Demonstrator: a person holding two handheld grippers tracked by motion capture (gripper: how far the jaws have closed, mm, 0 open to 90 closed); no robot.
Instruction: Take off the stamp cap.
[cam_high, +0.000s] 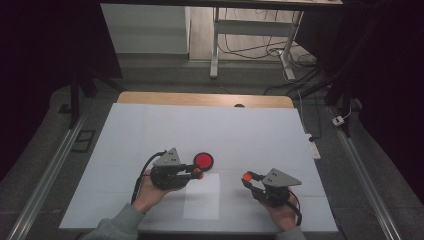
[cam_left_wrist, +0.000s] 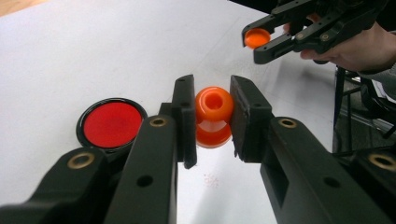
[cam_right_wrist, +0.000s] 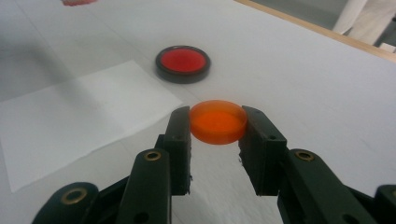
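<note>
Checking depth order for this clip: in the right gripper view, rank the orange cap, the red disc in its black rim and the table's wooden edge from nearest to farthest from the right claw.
1. Orange cap: clamped between the right claw's jaws.
2. Red disc: on the white table cover, beyond the cap, slightly left.
3. Wooden edge: farthest, along the upper right.

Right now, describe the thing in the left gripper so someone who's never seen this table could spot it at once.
On the white table, find the person's left gripper, beside a flat red disc in a black ring. Clamped between its jaws is a small orange bottle, open-mouthed and waisted. The right gripper holds an orange cap, flat and round by contrast.
</note>
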